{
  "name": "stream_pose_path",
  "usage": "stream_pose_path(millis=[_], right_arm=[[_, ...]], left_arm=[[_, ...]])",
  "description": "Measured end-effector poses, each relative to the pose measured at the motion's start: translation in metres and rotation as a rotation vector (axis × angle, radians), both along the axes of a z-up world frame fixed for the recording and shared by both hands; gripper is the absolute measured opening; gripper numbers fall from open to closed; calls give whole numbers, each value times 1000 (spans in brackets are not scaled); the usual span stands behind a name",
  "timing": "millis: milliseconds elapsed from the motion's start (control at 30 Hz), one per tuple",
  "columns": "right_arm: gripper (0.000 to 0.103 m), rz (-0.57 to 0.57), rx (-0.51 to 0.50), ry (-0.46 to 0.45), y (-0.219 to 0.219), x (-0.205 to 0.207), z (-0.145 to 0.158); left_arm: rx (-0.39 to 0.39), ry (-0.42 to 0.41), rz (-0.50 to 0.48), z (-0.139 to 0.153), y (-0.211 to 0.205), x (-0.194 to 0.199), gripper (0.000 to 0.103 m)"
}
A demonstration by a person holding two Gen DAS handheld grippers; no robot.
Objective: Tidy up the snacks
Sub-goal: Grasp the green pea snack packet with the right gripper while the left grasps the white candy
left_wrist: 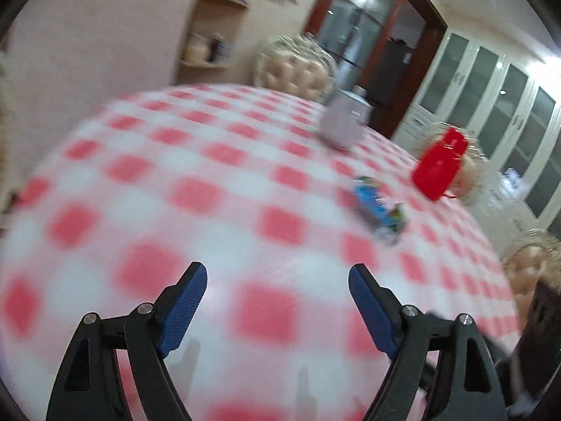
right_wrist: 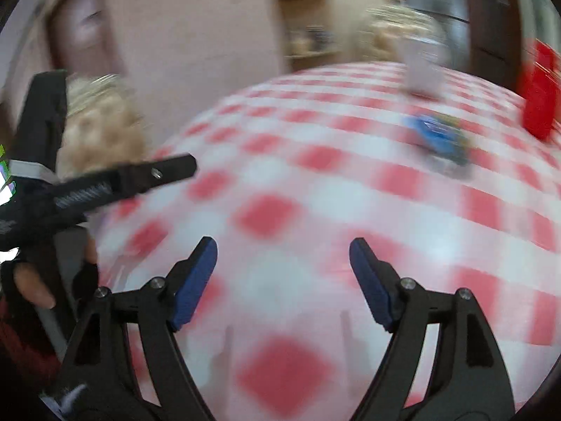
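Blue pads on the left gripper (left_wrist: 277, 286) and the right gripper (right_wrist: 283, 261) stand wide apart with nothing between them, probably ready to pick something up. Both hang over the red-checked tablecloth (left_wrist: 147, 161). Farther off lies a blue snack packet (left_wrist: 377, 207), near a red container (left_wrist: 438, 163). Only the right view shows a hand (right_wrist: 33, 286).

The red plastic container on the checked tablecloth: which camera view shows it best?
The left wrist view: the red plastic container is whole there, though blurred. In the right wrist view it sits at the picture's edge, smeared and partly cut off.
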State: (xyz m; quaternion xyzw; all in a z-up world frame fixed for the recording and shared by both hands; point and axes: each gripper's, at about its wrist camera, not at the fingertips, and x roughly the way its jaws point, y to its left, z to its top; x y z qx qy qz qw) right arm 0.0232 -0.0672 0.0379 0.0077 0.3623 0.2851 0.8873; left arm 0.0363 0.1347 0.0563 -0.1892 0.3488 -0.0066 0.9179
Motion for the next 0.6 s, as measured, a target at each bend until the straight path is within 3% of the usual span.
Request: stream_pose_path(millis=[133,233,300,400,600], right_arm=[[80,-206,92,86,-76,42,-8],[80,-268,168,121,-104,67,-10],[80,-282,185,131,-106,85,-11],[80,-330,212,149,-107,114,-12],[80,-367,262,164,-90,175,-14]], left_arm=[[-132,-23,49,-6,-37,64,84],[-194,-62,127,-15,-44,84,84],[-229,-64,178,-30,-45,91,84],[-257,-23,154,-41,-38,97,84],[-276,-71,239,-36,-10,84,84]])
